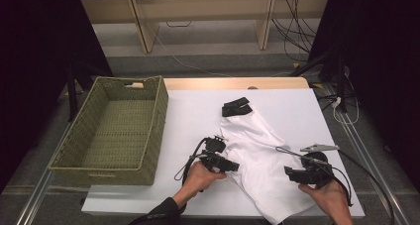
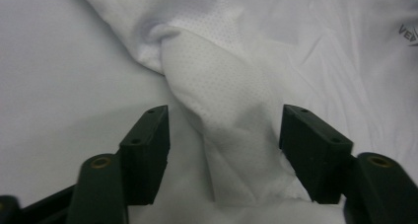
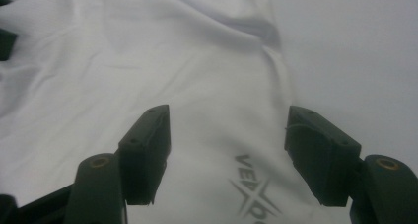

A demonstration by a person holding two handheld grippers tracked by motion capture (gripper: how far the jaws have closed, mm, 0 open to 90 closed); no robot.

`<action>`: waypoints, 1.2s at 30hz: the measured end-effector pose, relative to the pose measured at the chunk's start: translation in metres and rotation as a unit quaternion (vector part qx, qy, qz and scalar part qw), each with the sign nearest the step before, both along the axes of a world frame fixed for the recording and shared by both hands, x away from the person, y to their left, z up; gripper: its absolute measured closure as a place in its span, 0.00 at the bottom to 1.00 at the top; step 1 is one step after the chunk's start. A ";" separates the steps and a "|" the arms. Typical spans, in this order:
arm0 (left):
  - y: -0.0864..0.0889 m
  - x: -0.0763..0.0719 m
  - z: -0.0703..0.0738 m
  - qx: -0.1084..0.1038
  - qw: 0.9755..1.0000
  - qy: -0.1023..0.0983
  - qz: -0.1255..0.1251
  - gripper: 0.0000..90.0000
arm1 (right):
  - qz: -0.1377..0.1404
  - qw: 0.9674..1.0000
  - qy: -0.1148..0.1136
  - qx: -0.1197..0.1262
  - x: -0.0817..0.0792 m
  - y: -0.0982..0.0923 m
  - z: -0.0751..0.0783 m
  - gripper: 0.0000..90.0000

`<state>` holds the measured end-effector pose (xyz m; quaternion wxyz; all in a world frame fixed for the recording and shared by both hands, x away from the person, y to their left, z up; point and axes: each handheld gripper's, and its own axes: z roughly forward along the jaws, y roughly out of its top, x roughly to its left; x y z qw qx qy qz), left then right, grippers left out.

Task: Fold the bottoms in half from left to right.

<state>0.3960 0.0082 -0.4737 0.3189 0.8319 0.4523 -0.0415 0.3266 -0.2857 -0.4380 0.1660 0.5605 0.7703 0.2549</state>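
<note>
A white shirt (image 1: pixel 257 150) with a black collar (image 1: pixel 236 107) lies crumpled on the white table (image 1: pixel 193 111), running from the centre toward the front edge. My left gripper (image 1: pixel 233 166) sits at the shirt's left edge. In the left gripper view its jaws stand open around a twisted fold of mesh fabric (image 2: pixel 222 86), with the left jaw clear of the cloth. My right gripper (image 1: pixel 289 173) is at the shirt's right side, low over it. In the right gripper view the gripper (image 3: pixel 227 135) is open, with a grey printed logo (image 3: pixel 251 192) lying between the jaws.
A green woven basket (image 1: pixel 156 121) stands at the table's left side, with nothing in it. Bare table lies between the basket and the shirt, and to the shirt's right. Cables (image 1: pixel 292 31) and wooden furniture legs are on the floor beyond the table.
</note>
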 end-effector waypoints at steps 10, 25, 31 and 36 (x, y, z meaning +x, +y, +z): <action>0.001 -0.008 -0.004 -0.024 0.999 0.025 -0.038 0.76 | -0.043 0.998 0.050 -0.012 0.023 -0.034 -0.017 0.61; 0.015 -0.018 0.004 -0.031 0.998 -0.001 -0.051 0.97 | -0.014 0.994 0.105 0.005 0.025 -0.023 -0.017 0.99; 0.041 -0.020 0.011 -0.027 0.998 -0.001 -0.051 0.97 | 0.020 0.993 0.118 0.017 0.012 0.003 -0.015 0.99; 0.064 -0.018 0.012 -0.023 0.999 0.009 -0.046 0.97 | 0.038 0.992 0.118 0.018 0.001 0.030 -0.015 0.99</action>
